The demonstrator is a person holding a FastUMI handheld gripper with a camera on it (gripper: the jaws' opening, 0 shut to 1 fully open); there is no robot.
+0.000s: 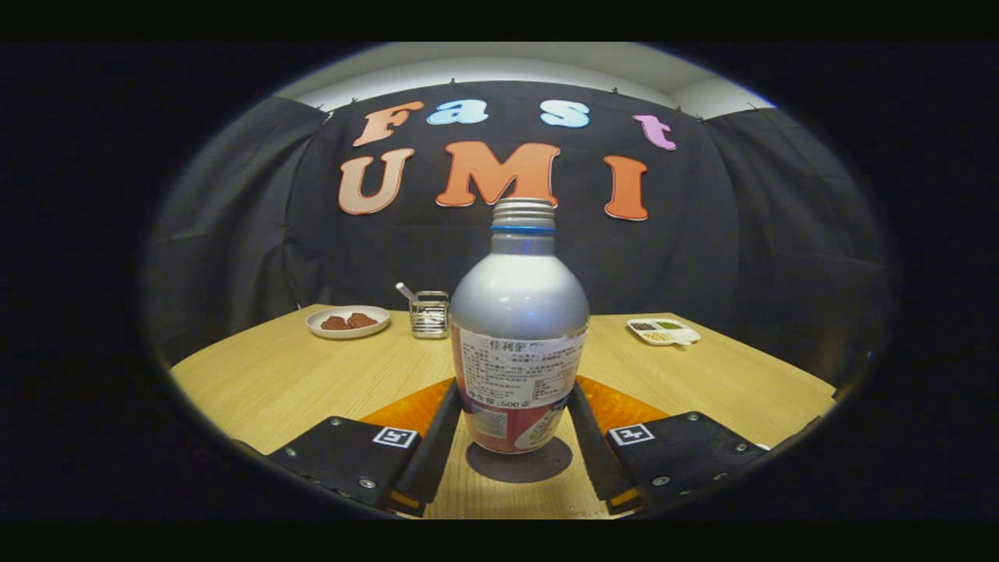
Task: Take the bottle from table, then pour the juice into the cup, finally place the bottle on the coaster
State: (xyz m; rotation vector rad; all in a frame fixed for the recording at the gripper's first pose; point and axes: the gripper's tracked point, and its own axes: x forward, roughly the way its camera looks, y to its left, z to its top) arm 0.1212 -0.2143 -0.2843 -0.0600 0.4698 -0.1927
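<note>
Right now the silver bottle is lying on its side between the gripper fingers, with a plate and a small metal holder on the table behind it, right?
Not quite. In the gripper view the silver bottle stands upright between the gripper fingers, over a dark coaster. The plate and small metal holder are behind it, as you said.

Gripper [517, 433]: one unit, hand-held, seen from its own camera looking forward along the fingers. Attitude: roughly level, pointing straight ahead just above the table [296, 375]. Fingers [434, 441]: two, set apart, one on each side of the bottle [518, 343], flanking its lower body. Contact: inner faces lie close against the bottle's sides; whether both press on it cannot be told. Mounts: flat plates behind each finger, each bearing a square marker and screws.
</note>
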